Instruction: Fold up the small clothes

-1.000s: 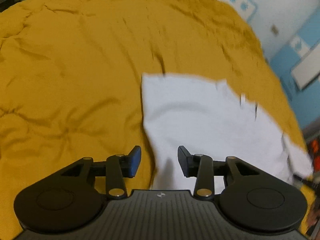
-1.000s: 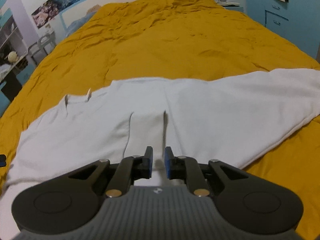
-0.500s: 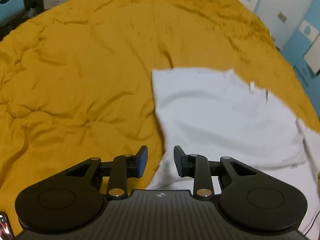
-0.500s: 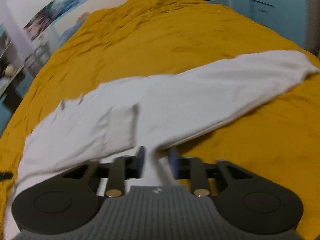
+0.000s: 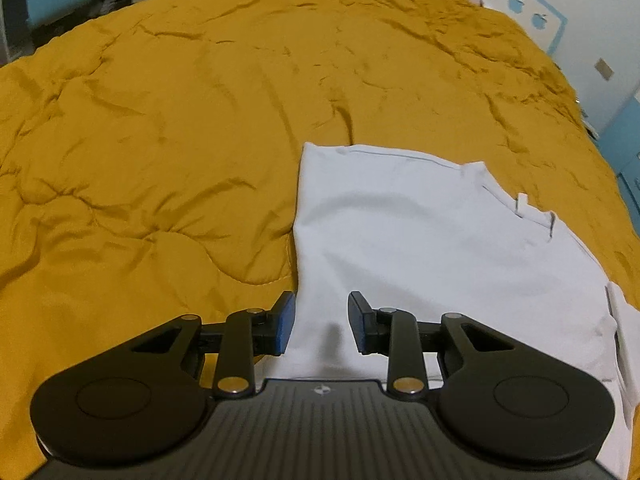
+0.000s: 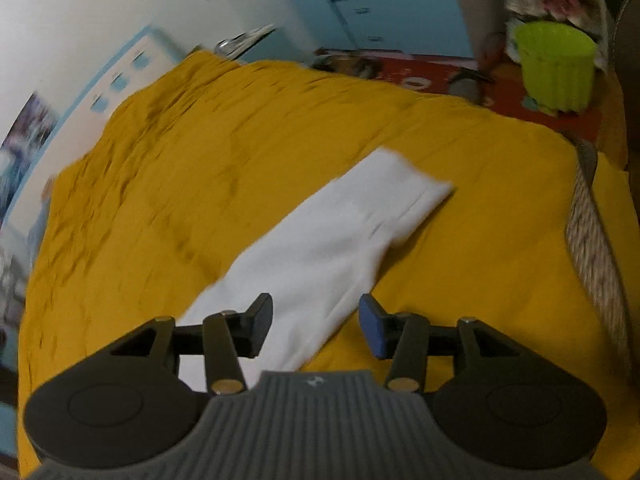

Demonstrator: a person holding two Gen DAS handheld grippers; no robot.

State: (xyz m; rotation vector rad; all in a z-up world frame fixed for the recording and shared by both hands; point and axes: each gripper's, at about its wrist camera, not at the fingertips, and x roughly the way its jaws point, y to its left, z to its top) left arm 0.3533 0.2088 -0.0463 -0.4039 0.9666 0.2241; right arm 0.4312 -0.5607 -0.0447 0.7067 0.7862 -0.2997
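A white garment [image 5: 420, 232] lies flat on the mustard quilt [image 5: 160, 140], its collar toward the right. My left gripper [image 5: 321, 304] hovers open over the garment's near left edge, with nothing pinched between its blue pads. In the right wrist view a long white part of the garment [image 6: 340, 232] runs from under the fingers up to the right across the quilt [image 6: 200, 160]. My right gripper [image 6: 316, 308] stands above that cloth with its jaws opening; the fabric lies below them and is not gripped.
Past the bed's far edge stand a lime green bucket [image 6: 554, 66], a red box [image 6: 440, 76] and blue cabinets [image 6: 360, 8]. A woven strip [image 6: 592, 248] lies along the quilt's right side. Dark shelving [image 5: 60, 0] stands beyond the bed in the left wrist view.
My right gripper let go of the pinched white fold, opened, rolled and swung quickly to the right along the garment. My left gripper's jaws narrowed a little and it shifted slightly.
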